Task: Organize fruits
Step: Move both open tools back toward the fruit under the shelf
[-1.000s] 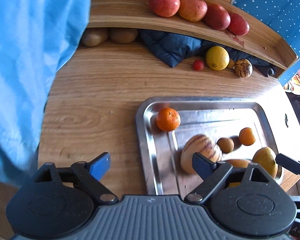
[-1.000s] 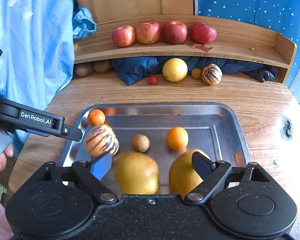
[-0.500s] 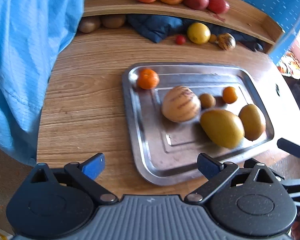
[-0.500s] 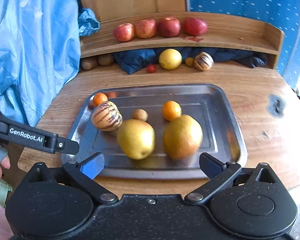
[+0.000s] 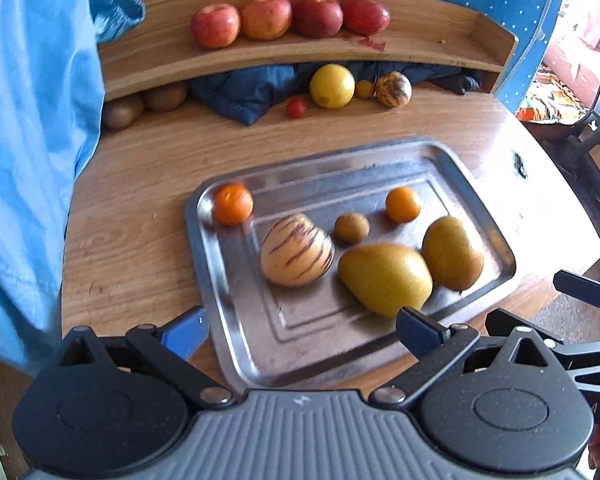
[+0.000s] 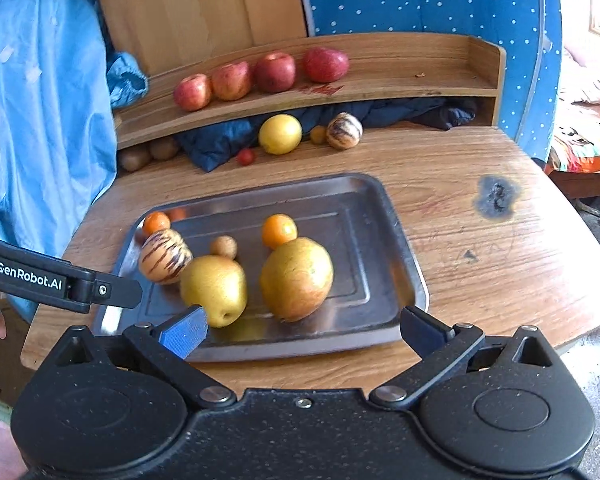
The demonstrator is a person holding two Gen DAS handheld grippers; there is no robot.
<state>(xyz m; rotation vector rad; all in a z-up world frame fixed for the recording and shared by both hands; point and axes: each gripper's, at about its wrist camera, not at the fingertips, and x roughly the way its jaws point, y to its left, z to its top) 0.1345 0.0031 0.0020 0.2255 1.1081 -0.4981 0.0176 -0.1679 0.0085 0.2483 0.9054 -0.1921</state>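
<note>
Both the left gripper (image 5: pixel 302 332) and the right gripper (image 6: pixel 304 326) were held wide open and empty. Six fruits lay loose on the tray (image 6: pixel 396 248); a careless grasp might set them rolling.

Both grippers hang with fingers spread wide, gripping nothing. Left gripper (image 5: pixel 302 332) points to twelve o'clock; right gripper (image 6: pixel 304 330) likewise, the left one's finger (image 6: pixel 112 292) at its nine o'clock.

Kiwis (image 6: pixel 148 154) (half under shelf (image 6: pixel 260 108))
</note>
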